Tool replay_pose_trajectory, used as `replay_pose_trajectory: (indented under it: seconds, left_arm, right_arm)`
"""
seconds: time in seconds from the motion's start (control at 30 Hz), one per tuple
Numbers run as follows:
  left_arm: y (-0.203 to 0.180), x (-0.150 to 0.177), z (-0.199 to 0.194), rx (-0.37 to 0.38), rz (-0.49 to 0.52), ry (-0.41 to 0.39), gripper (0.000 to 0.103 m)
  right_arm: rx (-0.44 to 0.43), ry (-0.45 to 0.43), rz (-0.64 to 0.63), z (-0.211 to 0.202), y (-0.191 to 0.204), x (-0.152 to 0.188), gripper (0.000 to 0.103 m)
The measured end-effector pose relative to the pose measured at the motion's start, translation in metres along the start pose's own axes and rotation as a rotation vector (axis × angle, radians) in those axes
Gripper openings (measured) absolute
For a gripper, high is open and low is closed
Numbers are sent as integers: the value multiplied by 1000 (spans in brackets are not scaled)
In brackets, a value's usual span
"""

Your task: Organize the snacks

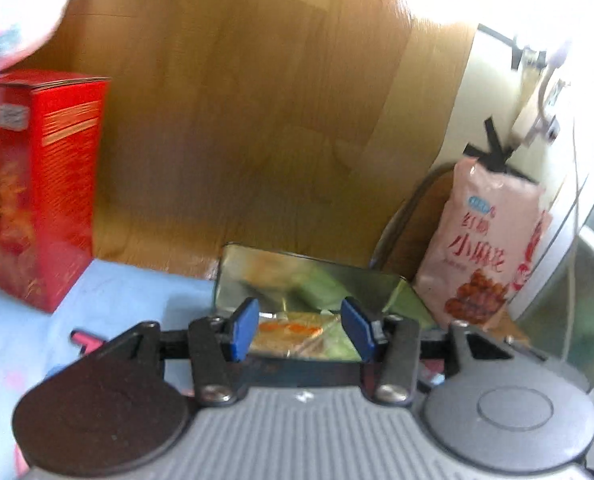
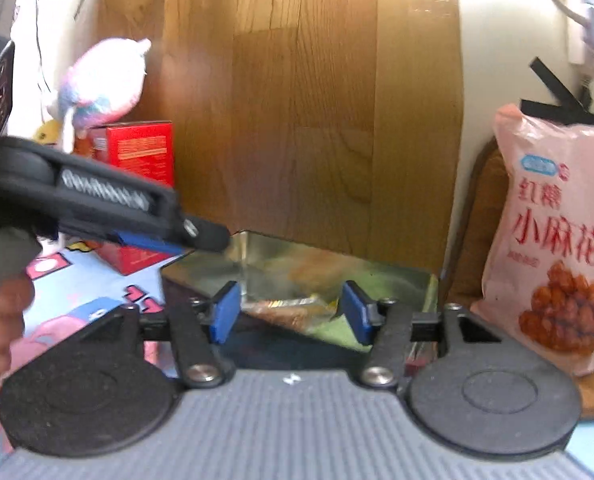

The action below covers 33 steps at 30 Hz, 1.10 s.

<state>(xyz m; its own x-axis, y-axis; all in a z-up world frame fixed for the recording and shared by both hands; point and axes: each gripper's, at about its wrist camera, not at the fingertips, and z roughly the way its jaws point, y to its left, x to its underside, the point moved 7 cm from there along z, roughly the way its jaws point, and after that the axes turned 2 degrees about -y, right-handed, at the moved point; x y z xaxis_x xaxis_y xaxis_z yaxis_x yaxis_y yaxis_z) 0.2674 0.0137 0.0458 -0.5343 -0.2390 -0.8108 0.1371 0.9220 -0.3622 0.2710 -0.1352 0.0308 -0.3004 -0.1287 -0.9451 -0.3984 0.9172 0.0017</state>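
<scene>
While both grippers point at the metal tin [image 1: 297, 276], which lies against the wooden panel [image 1: 237, 120], neither one grips anything. The left gripper [image 1: 301, 328] has its blue pads set wide apart over the tin, and a snack packet [image 1: 293, 330] shows between them, lying inside the tin; I cannot tell whether the pads touch it. The right gripper [image 2: 291, 312] is just as wide open, over the same tin [image 2: 297, 264] and a packet [image 2: 289, 310] in it. A pink snack bag [image 1: 485, 240] stands upright just right of the tin. A red box [image 1: 37, 184] stands well to the left on the patterned cloth [image 1: 129, 300], with a plush toy [image 2: 101, 84] above it.
</scene>
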Motion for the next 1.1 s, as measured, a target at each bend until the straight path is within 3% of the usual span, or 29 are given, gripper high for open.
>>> replay_pose_trajectory:
  seconds: [0.13, 0.23, 0.37, 0.57, 0.67, 0.73, 0.77, 0.87, 1.0, 1.1]
  left_arm:
    - [11, 23, -39, 35, -14, -2, 47]
    - [25, 46, -60, 14, -18, 5, 47]
    - [54, 71, -80, -6, -120, 42, 46]
    - [69, 88, -103, -12, -168, 50, 46]
    - [70, 93, -113, -11, -169, 51, 46]
    - [72, 97, -118, -12, -173, 55, 46]
    - [74, 100, -122, -11, -175, 57, 46]
    - [84, 107, -134, -11, -184, 58, 46]
    - [97, 116, -150, 1, -210, 57, 47]
    - [106, 124, -161, -1, -228, 56, 47]
  right_arm:
    - [-88, 36, 64, -34, 6, 24, 61]
    - [-135, 68, 93, -51, 16, 43, 61]
    - [-197, 94, 88, -60, 41, 53, 62]
    - [-289, 153, -5, -30, 87, 48, 78]
    - [-305, 219, 6, -5, 99, 51, 76]
    - [-326, 252, -6, 4, 109, 55, 63]
    - [-313, 257, -27, 4, 114, 58, 49]
    - [-354, 259, -88, -7, 127, 60, 42]
    - [-539, 253, -296, -47, 162, 78, 42]
    - [-591, 195, -451, -78, 180, 94, 52]
